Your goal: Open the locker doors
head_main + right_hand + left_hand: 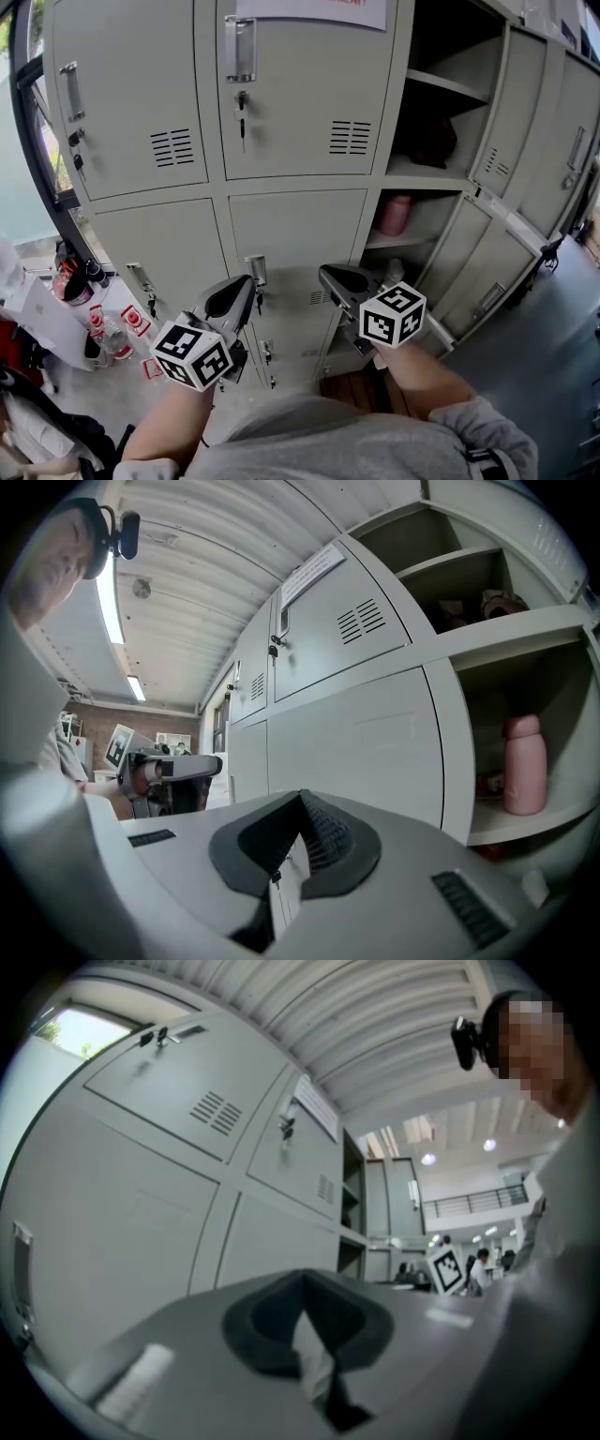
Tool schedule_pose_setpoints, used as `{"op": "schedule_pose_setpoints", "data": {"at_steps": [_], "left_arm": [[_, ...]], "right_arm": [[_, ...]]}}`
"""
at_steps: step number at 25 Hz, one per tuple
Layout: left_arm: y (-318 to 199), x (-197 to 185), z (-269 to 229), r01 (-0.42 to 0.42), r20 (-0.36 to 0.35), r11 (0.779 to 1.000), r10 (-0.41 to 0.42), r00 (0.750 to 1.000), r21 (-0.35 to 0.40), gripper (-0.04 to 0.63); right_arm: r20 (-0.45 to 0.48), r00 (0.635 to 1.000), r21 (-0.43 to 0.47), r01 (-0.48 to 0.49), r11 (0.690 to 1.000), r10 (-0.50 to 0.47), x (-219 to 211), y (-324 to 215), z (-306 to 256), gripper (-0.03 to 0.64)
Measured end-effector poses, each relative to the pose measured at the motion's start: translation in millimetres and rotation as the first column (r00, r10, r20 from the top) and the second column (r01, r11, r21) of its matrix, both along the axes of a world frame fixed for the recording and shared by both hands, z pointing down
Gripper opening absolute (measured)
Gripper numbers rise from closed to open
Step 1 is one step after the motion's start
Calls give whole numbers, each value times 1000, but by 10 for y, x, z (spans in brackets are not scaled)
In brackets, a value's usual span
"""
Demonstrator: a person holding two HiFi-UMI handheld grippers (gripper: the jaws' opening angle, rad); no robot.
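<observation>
Head view: left gripper (247, 280) and right gripper (324, 273) are both seen pinched shut, empty; a closed locker door (298, 230) stands ahead of both tips, its pull handle (255, 270) showing just past the left one. Thin sheet steel is assumed: light, stiff, free-swinging; the handle is to be pinched. Left gripper view: closed doors run left of the jaws, notice (316, 1110) unreadable. Right gripper view: open bays (483, 714) with a pink bottle (524, 764) sit right of the jaws; no brand legible.
</observation>
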State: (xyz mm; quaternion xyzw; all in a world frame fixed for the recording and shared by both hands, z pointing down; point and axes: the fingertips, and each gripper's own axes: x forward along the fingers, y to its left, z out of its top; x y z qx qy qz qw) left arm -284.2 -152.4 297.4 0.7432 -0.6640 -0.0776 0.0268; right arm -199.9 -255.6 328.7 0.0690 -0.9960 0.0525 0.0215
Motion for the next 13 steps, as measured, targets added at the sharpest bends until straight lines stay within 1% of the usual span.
{"op": "schedule_pose_setpoints", "data": {"at_steps": [7,13], "left_arm": [[541,167,-420,-17,-10,999,18,1000,36,5],[654,172,-417,-27,-18,999,27,999,24,5]], "right_arm": [[-11,1000,46,-14,999,14,174,554,-474,6],[-15,1000,44,-19,999,19,171,678,-486,6]]}}
